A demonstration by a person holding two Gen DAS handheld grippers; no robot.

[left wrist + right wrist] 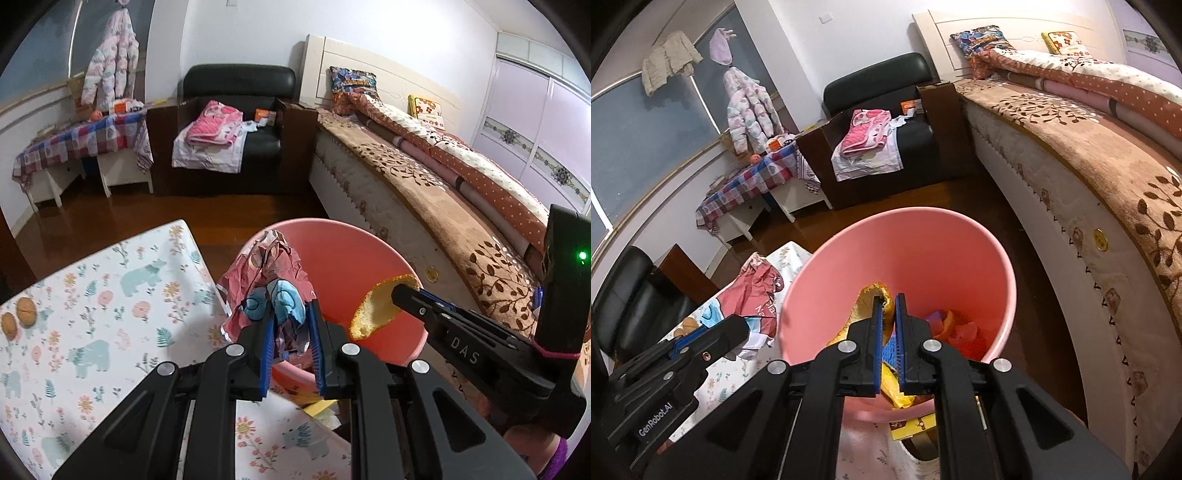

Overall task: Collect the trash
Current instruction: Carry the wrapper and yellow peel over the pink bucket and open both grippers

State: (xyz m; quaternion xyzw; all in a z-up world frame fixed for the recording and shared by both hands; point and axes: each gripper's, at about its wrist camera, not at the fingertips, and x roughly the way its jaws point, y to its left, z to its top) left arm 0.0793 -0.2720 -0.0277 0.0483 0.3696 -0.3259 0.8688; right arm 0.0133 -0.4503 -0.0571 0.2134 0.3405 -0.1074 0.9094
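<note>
Left gripper [291,317]: jaws narrowed onto a crumpled red-and-pink foil snack wrapper with blue cartoon print [266,280]; blue pads press it from both sides.
Wrapper position: held up at the near-left rim of the round pink plastic waste bin [351,243], partly over the table edge.
Right gripper [889,314]: jaws almost fully closed, pinching a curved piece of yellow-orange fruit peel [866,299] at its upper end.
Peel position: hangs inside the bin mouth, above the contents; pale inner side shows in the left wrist view [376,306].
Bin contents: orange and red scraps [956,328] on the bottom, kind not clear.
Table: white cloth with bear-and-flower print [110,295], just left of the bin; two brown walnuts [26,311] near its far-left edge.
Surroundings: bed with brown leaf-pattern cover [443,192] right of the bin; black leather armchair [236,110] against the far wall.
</note>
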